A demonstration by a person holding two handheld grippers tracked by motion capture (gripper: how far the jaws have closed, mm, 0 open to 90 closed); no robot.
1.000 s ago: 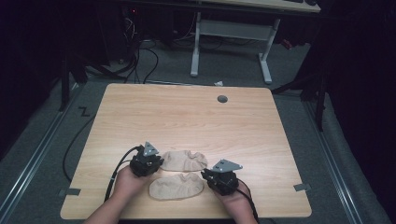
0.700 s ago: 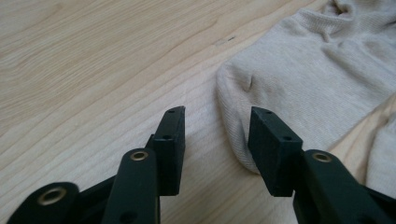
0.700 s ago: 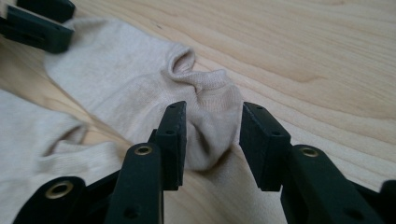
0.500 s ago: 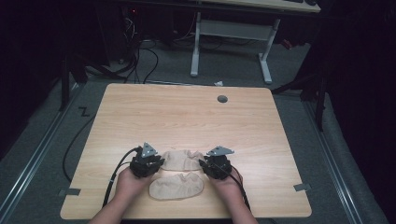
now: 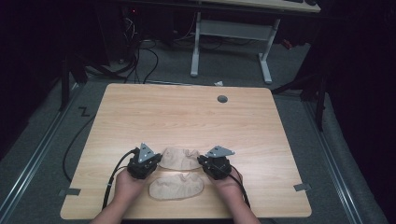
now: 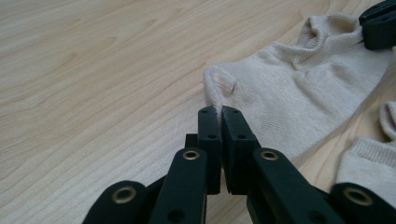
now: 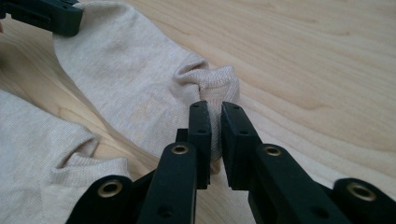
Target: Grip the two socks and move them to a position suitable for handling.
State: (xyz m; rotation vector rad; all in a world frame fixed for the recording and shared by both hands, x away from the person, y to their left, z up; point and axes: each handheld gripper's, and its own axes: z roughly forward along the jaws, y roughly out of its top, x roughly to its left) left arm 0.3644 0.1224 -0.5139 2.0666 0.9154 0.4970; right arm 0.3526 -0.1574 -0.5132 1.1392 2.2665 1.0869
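High view, left gripper (image 5: pixel 155 162) and right gripper (image 5: pixel 203 162) both pinched onto opposite ends of far beige knit sock (image 5: pixel 180 158), second beige sock (image 5: pixel 176 186) nearer, pale wooden tabletop (image 5: pixel 187 116).

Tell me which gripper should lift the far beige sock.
Both, probably: the left gripper is pinched on one end of the far beige fabric sock, and the right gripper on its cuffed end. Neither alone is better placed.

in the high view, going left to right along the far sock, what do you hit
left gripper → far beige sock → right gripper
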